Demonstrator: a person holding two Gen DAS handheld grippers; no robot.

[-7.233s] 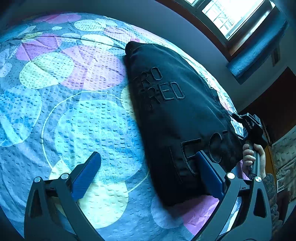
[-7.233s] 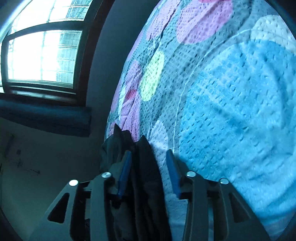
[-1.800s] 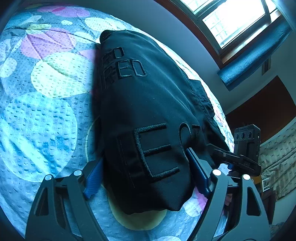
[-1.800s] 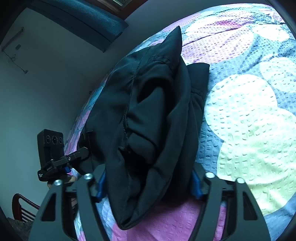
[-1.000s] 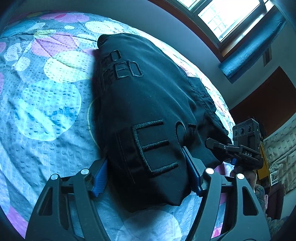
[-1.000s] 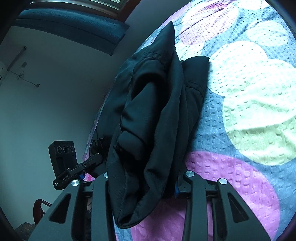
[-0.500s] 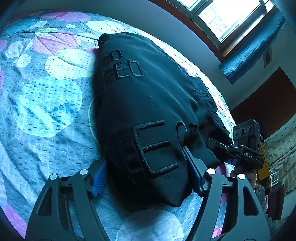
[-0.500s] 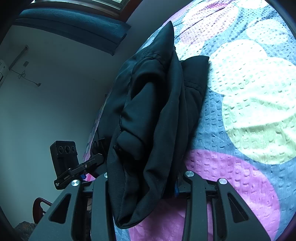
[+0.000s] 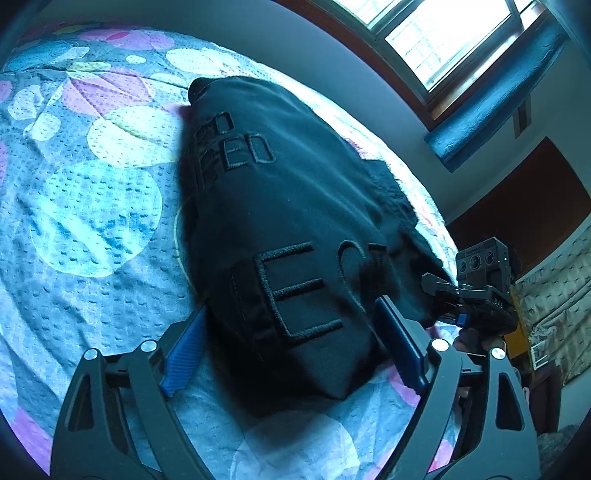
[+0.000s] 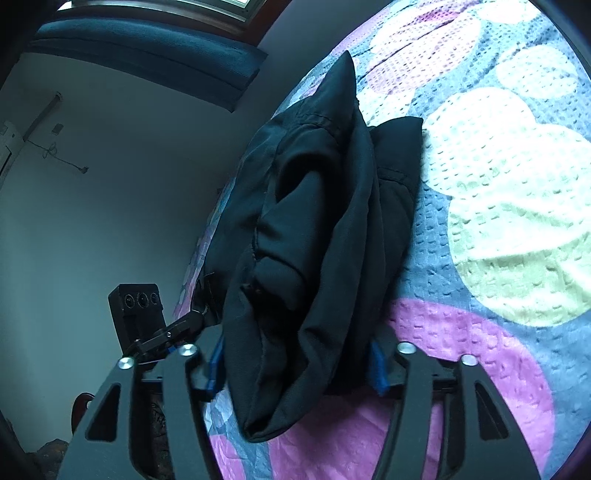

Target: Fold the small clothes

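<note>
black folded garment lies on a circle-patterned bedspread below a window; both grippers' fingers are spreading, released around it.

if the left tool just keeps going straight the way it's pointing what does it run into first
Most likely the folded black garment: its near end already lies between the opening jaws of the left tool, on the patterned bedspread. Nothing else shows in that line, though depth is hard to judge.

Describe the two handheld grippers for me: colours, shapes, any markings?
Both match: the left gripper and right gripper have black angular frames with triangular cut-outs and silver bolts, and jaws lined with ribbed blue pads. Each carries a black camera block; the right one's mount bears small pale lettering.
</note>
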